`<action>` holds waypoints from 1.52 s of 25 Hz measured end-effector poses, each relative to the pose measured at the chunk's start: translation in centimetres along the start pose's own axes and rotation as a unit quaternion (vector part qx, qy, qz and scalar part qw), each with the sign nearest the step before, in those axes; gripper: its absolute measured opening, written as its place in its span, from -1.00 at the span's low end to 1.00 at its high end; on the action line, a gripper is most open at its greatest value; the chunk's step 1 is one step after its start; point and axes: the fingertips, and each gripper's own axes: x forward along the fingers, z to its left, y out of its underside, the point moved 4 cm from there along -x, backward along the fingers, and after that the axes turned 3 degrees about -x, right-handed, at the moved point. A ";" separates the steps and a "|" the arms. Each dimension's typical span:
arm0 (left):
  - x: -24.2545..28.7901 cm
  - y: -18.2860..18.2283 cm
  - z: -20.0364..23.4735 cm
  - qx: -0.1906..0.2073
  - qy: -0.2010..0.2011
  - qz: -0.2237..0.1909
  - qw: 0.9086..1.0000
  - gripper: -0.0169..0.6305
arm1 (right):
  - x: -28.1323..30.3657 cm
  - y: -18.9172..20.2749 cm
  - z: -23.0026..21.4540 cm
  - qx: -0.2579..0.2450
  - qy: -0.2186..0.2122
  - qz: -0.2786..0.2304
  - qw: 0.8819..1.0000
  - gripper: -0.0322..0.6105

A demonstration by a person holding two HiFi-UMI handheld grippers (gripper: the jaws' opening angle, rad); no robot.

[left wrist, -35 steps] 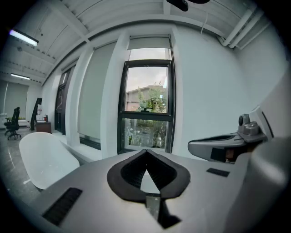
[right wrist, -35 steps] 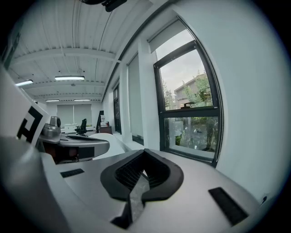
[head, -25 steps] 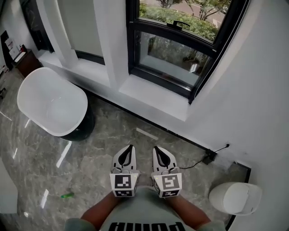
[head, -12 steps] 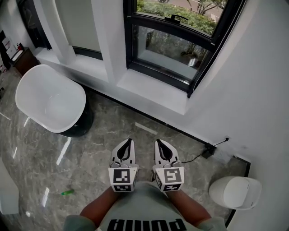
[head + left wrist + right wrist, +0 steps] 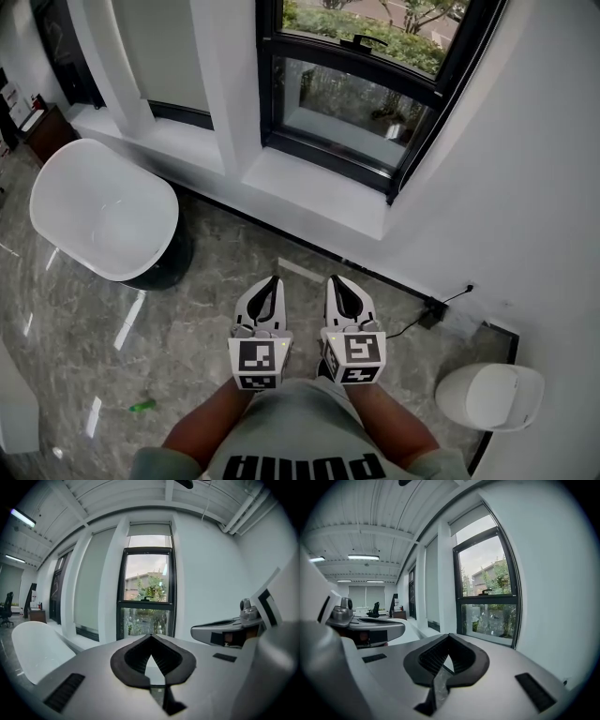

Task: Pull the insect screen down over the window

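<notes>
The black-framed window (image 5: 361, 98) stands ahead above a white sill (image 5: 314, 192), with a black handle (image 5: 366, 42) on its middle bar. In the left gripper view a pale roller housing (image 5: 150, 529) sits across the window's top, and the glass (image 5: 147, 581) below it is uncovered. My left gripper (image 5: 274, 280) and right gripper (image 5: 334, 279) are side by side close to my body, well short of the window. Both point at it, shut and empty. The left jaws (image 5: 150, 636) and the right jaws (image 5: 449, 635) meet at their tips.
A white bathtub (image 5: 103, 211) stands on the marble floor at the left. A white rounded bin (image 5: 492, 396) sits at the right by the wall, near a floor socket and cable (image 5: 433, 311). A small green object (image 5: 142, 406) lies on the floor.
Both grippers stay shut and side by side. They sit slightly further up the head view than a second ago, and the view itself has shifted a little.
</notes>
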 end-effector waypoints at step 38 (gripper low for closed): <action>18.6 -7.4 9.8 0.014 0.046 -0.011 0.999 -0.91 | 18.4 -6.7 -5.4 0.027 0.022 -0.042 0.999 -0.91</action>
